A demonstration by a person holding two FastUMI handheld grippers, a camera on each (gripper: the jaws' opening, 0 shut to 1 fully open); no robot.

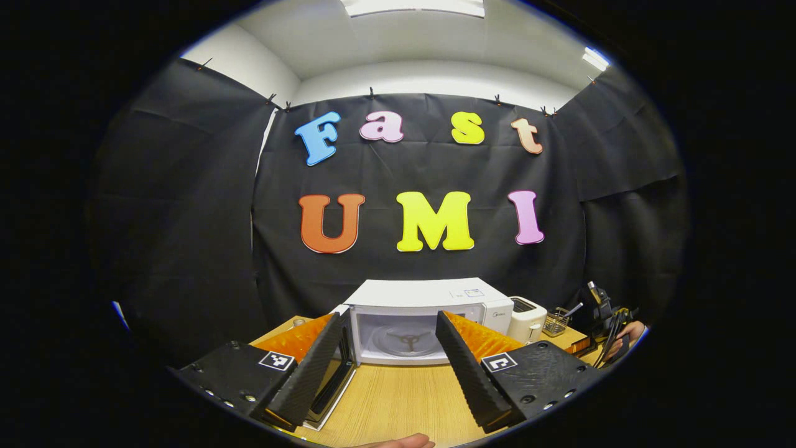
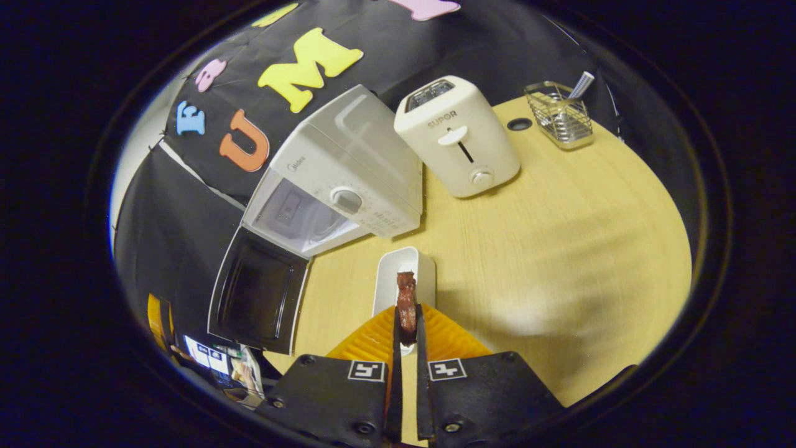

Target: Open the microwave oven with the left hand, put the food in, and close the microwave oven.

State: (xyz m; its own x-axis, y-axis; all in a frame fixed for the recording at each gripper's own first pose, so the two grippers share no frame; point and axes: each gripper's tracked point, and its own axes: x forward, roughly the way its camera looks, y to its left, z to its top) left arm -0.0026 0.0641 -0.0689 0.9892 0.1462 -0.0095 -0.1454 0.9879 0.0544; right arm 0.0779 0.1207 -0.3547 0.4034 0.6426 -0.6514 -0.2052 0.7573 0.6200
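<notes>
The food (image 2: 407, 305) (dark strip) sits partly hidden between the jaws.

A white microwave oven (image 2: 348, 180), a cream toaster (image 2: 457, 140), a wire basket (image 2: 559, 115) and a white rectangular dish (image 2: 404, 274) are borne by the pale wooden table (image 2: 559, 249).

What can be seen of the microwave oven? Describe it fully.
The microwave oven is a white, boxy appliance standing on the wooden table against the booth's wall, close beside a cream toaster. Its dark-windowed door hangs swung wide open on the left. The lit cavity shows a glass turntable. A round dial sits on its right-hand panel.
</notes>
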